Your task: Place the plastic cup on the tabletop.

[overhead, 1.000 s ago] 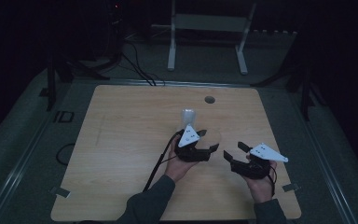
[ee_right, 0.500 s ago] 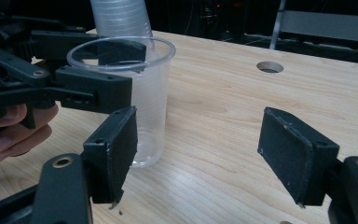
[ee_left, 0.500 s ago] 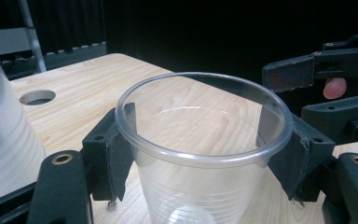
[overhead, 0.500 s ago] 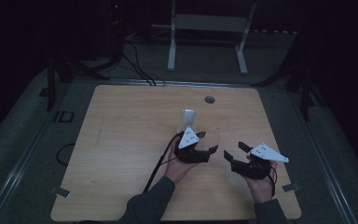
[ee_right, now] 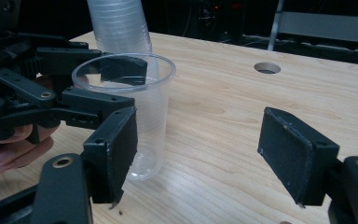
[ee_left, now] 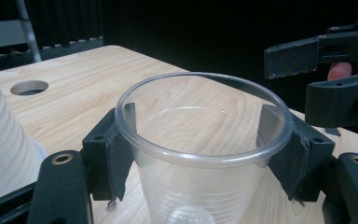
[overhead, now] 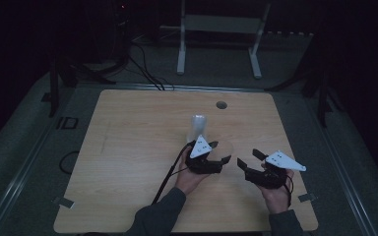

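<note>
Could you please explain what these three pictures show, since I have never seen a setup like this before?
A person sits at a wooden table, holding a hand-operated two-jaw gripper in each hand. One picture looks down from above; the other two come from cameras riding on each gripper. The left gripper has its jaws against the sides of a clear plastic cup standing on the table. Beside it stands an upside-down stack of cups. The right gripper is open and holds nothing.

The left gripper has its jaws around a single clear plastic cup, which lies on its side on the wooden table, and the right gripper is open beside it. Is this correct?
Not quite: the clear plastic cup stands upright on the wooden table, as the right gripper view shows. The left gripper does have its jaws around it, and the right gripper is open beside it.
</note>
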